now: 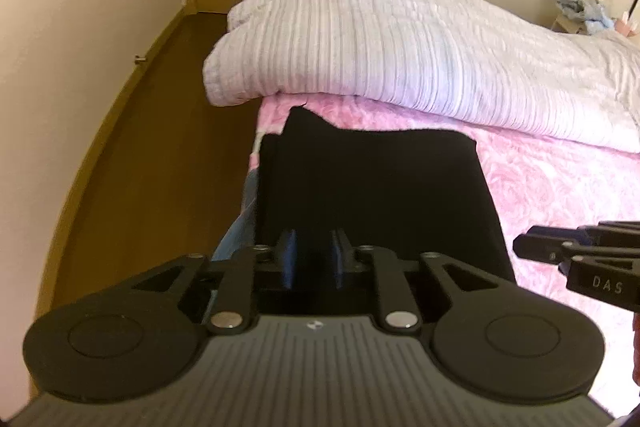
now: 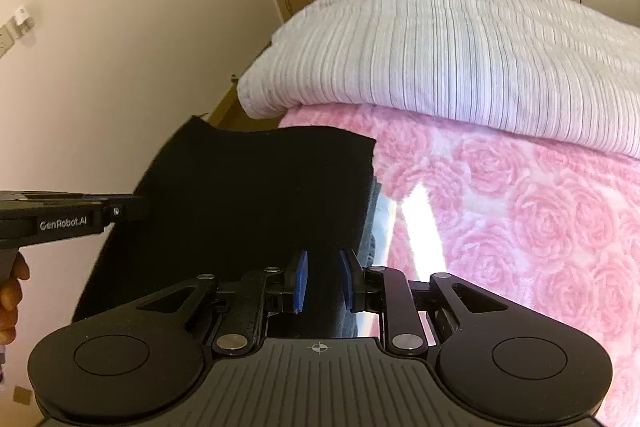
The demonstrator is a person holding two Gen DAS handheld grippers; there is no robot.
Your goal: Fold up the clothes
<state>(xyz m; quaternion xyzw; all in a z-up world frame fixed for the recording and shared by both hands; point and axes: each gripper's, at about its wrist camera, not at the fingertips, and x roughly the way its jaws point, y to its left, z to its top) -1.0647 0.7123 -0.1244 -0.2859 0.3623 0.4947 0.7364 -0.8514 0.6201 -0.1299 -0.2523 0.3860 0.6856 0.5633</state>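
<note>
You had the black garment (image 1: pixel 372 187) lifted over the pink bed (image 1: pixel 560 187) edge, already doubled. Your left tool (image 1: pixel 316 251) and right tool (image 2: pixel 323 279) each stood narrowly parted with dark cloth between; whether they pinched, I couldn't tell. Laying flat remained.

Both your wrist cameras look steeply down along their tongs, close over the bed (image 1: pixel 560 187), sharing the black garment (image 1: pixel 380 195) and the striped duvet (image 2: pixel 460 59).
</note>
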